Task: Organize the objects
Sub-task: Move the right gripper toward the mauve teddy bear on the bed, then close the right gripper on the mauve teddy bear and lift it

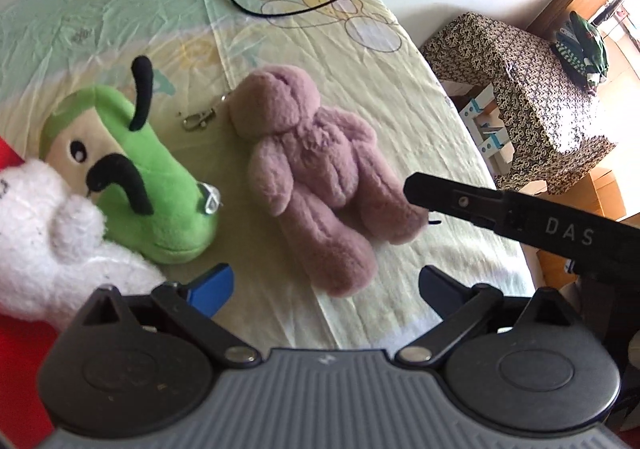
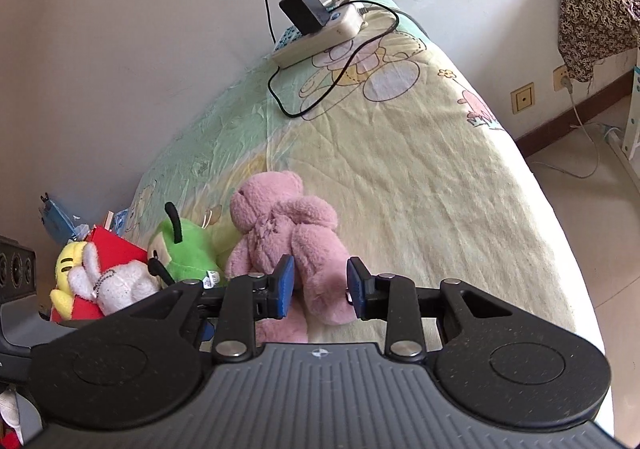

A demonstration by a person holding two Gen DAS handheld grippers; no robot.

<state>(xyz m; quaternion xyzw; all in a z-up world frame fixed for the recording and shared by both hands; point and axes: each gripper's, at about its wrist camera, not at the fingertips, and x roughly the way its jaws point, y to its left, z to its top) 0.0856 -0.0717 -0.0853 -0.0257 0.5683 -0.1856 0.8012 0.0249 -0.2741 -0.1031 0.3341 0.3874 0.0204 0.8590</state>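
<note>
A mauve plush bear lies flat on the pale printed bedsheet, with a metal key clasp by its head. To its left lie a green plush and a white plush. My left gripper hovers open just short of the bear's legs, with nothing between its blue pads. My right gripper stands part open, its pads on either side of one leg of the bear. I see no squeeze on the fur. One black finger of it shows beside that leg.
A yellow plush and a red object sit by the white plush at the left. A power strip with a black adapter and cable lies at the bed's far end. A cloth-covered stand stands beyond the bed's right edge.
</note>
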